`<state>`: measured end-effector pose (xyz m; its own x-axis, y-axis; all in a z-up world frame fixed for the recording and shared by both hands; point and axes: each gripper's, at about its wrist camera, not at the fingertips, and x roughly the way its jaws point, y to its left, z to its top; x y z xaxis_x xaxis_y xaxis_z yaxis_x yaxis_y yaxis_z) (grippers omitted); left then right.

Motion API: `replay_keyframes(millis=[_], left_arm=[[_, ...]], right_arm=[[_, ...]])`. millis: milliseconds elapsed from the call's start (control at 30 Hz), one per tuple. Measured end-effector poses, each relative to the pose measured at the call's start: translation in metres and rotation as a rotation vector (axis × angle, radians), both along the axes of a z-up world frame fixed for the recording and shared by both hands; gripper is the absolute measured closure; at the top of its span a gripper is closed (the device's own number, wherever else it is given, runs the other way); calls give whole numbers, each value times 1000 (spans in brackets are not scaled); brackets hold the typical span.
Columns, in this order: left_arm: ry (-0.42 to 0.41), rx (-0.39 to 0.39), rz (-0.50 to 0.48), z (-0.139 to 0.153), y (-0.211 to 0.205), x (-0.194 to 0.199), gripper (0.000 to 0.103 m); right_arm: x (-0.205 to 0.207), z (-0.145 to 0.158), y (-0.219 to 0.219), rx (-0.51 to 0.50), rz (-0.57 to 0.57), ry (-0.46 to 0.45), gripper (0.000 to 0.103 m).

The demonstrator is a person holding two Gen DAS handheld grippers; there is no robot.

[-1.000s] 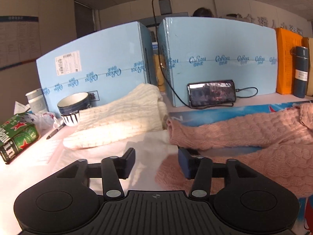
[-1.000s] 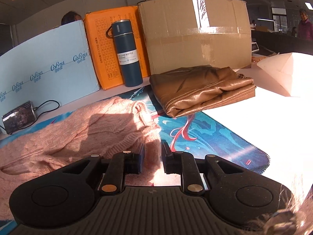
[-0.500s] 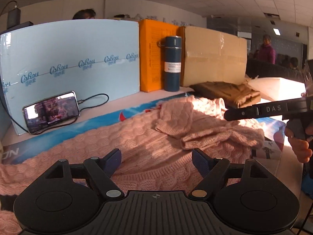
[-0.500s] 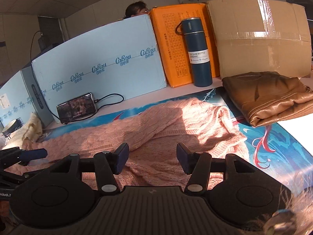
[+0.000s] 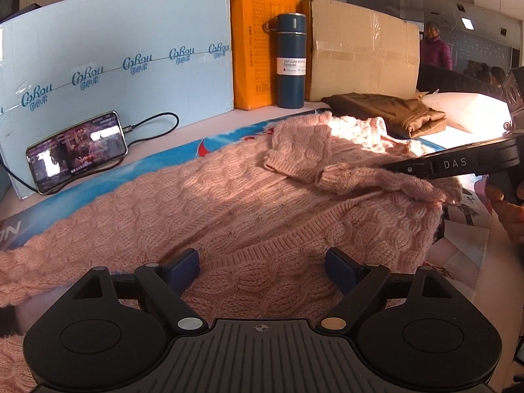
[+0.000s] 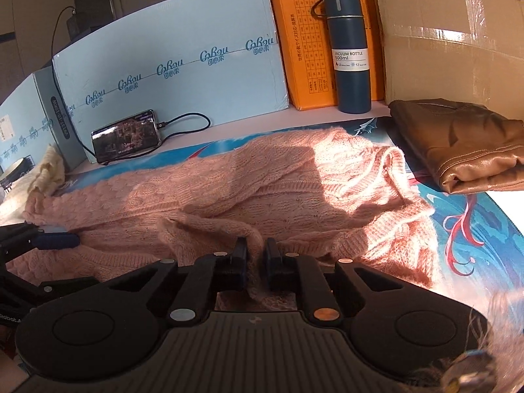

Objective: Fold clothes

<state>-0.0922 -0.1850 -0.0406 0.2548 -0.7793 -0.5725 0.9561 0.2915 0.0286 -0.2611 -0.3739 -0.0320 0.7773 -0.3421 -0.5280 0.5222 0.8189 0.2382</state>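
Observation:
A pink cable-knit sweater [image 5: 229,203] lies spread across the blue printed mat [image 6: 475,229], its far part folded over. My left gripper [image 5: 262,263] hovers low over the sweater's near hem. Its jaws are opening wide, with knit lying under them but not pinched. My right gripper [image 6: 256,252] is shut on a raised fold of the pink sweater [image 6: 209,226]. In the left wrist view the right gripper [image 5: 389,166] comes in from the right, held by a hand [image 5: 507,209], with its tip buried in the knit. The left gripper's blue fingertip [image 6: 55,240] shows at the right wrist view's left edge.
A folded brown garment [image 6: 465,144] lies at the back right. A blue vacuum bottle [image 6: 348,52], an orange box [image 6: 301,42], a cardboard box [image 6: 452,39] and blue foam boards [image 6: 170,65] line the back. A phone [image 6: 126,136] on a cable leans there. A cream sweater [image 6: 42,170] lies far left.
The left wrist view swung right from the cream sweater to the pink one, and its jaws spread wider. The right gripper opened, moved left over the sweater, then shut on a fold.

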Motion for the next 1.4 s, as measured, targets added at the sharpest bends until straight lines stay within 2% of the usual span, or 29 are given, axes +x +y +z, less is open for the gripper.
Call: replay_keyframes(millis=[100,200,333,367,433,467,500,633,767,867,1000,1133,1233,1333,1400], left_arm=[[-1,0,1,0,-1,-1,16],[-2,1,1,0,-1,-1,16],[-3,0,2,0,-1,-1,15],[-3,0,2,0,-1,-1,15],[-3,0,2,0,-2,-2,15],[-2,0,2,0,-1,-1,15],[-2,0,2,0,-1,-1,15],[-4,0,3,0,-2,-2,15],[-5,1,3,-1,-2,-2,15],[-6,1,3,-1,-2,-2,15],[-8,0,4,-1,-2,-2,15],[-9,1,4,-1,-2,-3,15],[-12,2,5,-2,-2,-3,15],[-14,2,6,-2,-2,-4,15],[-16,1,6,-2,-2,-4,15]], right_arm=[[-15,9,-7,45,-18,-113,97],[-19,22,-2,33,32,-192,97],[-3,20,13,-3,125,-123,95],[-3,19,13,-6,107,-124,91],[-3,18,13,-11,72,-125,76],[-3,17,13,-13,54,-125,61],[-4,17,13,-21,36,-128,56],[-15,29,17,-102,-22,-164,56],[-12,30,28,-95,125,-187,57],[4,21,28,-47,166,-136,60],[25,2,14,15,59,-32,74],[29,-3,17,-10,55,8,74],[20,3,22,-30,81,-28,73],[-3,13,29,-71,140,-111,61],[-20,19,35,-142,158,-143,41]])
